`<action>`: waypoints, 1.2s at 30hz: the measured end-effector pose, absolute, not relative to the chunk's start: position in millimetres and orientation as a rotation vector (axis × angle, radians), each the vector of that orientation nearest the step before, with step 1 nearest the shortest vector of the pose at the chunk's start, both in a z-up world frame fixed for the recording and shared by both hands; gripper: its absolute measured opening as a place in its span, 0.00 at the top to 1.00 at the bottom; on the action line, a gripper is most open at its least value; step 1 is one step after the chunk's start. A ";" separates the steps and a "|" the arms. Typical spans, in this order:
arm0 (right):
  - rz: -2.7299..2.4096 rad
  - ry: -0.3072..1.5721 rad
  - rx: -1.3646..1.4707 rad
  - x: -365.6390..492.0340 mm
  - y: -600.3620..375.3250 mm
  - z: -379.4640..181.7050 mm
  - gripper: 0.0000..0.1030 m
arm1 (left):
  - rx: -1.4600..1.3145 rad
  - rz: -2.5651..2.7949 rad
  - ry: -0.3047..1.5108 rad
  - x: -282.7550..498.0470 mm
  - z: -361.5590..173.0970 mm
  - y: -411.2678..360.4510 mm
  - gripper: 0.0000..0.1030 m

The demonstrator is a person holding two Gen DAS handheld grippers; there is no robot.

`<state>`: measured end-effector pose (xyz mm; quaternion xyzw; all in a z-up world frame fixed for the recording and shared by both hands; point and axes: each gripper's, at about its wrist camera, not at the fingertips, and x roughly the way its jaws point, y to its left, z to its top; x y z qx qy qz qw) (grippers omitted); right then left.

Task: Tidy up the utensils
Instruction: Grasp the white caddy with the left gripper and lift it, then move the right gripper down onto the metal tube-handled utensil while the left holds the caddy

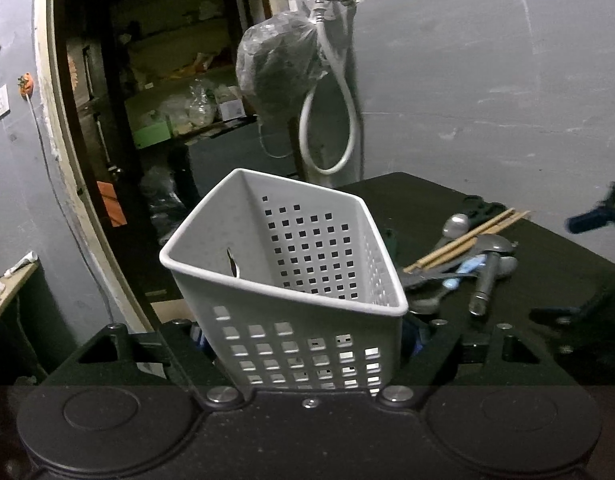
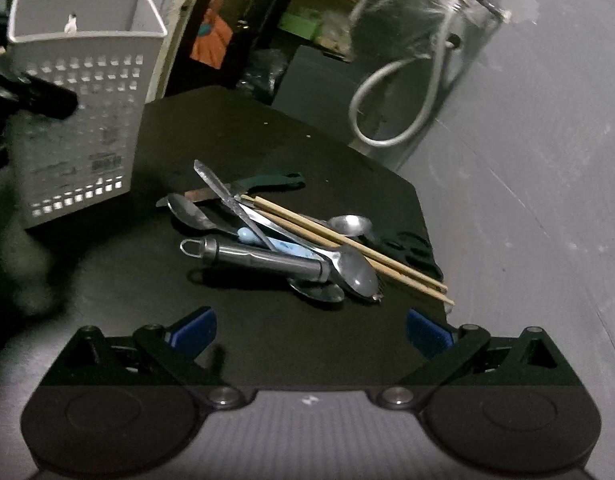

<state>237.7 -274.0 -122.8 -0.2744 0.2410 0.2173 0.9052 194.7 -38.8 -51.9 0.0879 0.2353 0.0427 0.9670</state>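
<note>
A white perforated utensil basket (image 1: 295, 276) sits tilted between the fingers of my left gripper (image 1: 307, 344), which is shut on its lower walls. In the right wrist view the same basket (image 2: 83, 92) stands at the far left of the black table (image 2: 267, 136), with a black finger (image 2: 43, 102) against its side. Loose utensils lie heaped mid-table: spoons (image 2: 355, 268), wooden chopsticks (image 2: 347, 248), a steel-handled tool (image 2: 259, 258), a knife (image 2: 227, 192) and black scissors (image 2: 411, 248). My right gripper (image 2: 311, 332) is open just in front of the heap, holding nothing.
A tap with a looped white hose (image 1: 327, 92) and a hanging plastic bag (image 1: 275, 64) are on the grey wall behind the table. An open doorway (image 1: 147, 100) to a cluttered room lies to the left. The table's right edge (image 2: 431, 216) drops off beside the utensils.
</note>
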 end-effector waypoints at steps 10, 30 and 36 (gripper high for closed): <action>0.570 0.339 -0.712 243.6 -250.5 -148.6 0.00 | 0.165 0.031 0.489 167.4 -48.8 -49.5 0.22; 0.761 0.190 -0.789 258.7 -238.4 -157.8 0.04 | 0.153 0.069 0.503 163.2 -45.7 -53.2 0.22; 0.877 0.412 -0.616 305.3 -247.5 -146.5 0.03 | 0.151 0.073 0.503 163.0 -46.9 -53.0 0.22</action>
